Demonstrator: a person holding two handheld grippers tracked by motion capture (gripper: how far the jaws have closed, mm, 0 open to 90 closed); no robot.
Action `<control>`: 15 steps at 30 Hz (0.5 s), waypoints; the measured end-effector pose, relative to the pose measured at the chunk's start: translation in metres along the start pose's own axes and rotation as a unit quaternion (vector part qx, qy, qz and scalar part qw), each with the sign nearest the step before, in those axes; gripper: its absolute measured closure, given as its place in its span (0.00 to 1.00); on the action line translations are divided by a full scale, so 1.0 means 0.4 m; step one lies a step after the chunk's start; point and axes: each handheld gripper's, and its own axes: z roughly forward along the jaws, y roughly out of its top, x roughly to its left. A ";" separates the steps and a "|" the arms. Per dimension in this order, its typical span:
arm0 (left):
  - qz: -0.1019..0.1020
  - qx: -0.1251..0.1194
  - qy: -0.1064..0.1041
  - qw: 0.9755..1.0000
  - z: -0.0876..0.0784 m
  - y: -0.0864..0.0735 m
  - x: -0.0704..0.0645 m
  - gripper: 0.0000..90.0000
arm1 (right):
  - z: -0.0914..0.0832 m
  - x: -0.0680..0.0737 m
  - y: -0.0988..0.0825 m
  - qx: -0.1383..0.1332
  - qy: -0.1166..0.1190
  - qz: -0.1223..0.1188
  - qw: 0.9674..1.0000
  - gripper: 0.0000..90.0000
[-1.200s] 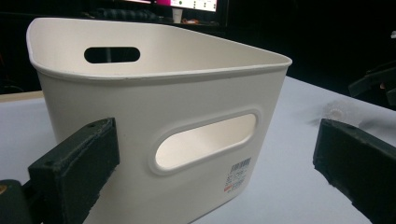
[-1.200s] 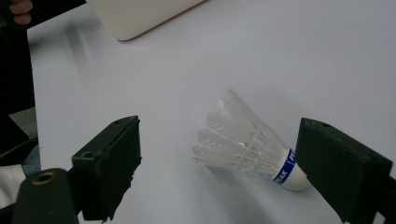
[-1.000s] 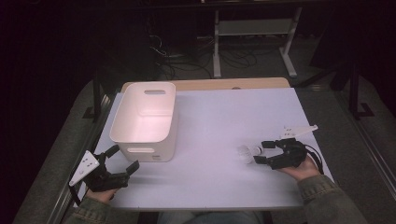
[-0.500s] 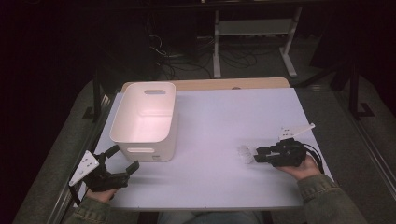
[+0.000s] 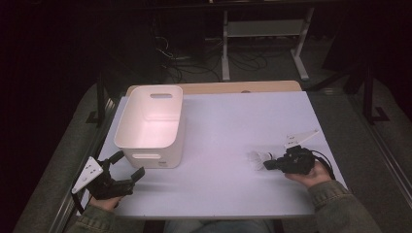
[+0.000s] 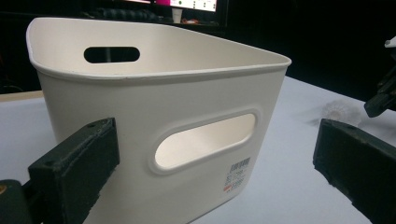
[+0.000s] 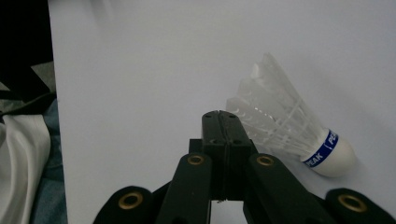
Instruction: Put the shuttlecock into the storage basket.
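Shuttlecock (image 7: 299, 135) beside just-closed, empty jaws

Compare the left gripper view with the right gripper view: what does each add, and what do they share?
Left: the white plastic basket with handle slots and a barcode label. Right: the blue band on the white feather shuttlecock, beside the right gripper, whose jaws have just been closing, nothing visibly between them. Shared: shuttlecock and pale table.
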 end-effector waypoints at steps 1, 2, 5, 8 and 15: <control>-0.001 0.000 0.000 1.000 0.000 0.000 0.000 0.00 | 0.003 0.000 0.000 0.006 -0.002 -0.005 1.000 0.99; -0.001 0.001 0.001 1.000 0.000 0.000 0.000 0.00 | 0.005 0.000 -0.001 0.009 -0.002 -0.005 1.000 0.99; 0.000 0.001 0.001 1.000 -0.001 0.000 0.001 0.00 | 0.010 -0.002 -0.001 0.015 -0.001 -0.006 1.000 0.99; -0.002 -0.002 0.000 1.000 -0.001 0.000 0.001 0.00 | 0.013 -0.004 -0.001 0.017 -0.002 -0.009 1.000 0.99; 0.002 0.000 0.001 1.000 -0.003 0.000 0.003 0.00 | 0.021 -0.006 -0.001 0.028 -0.004 -0.011 1.000 0.99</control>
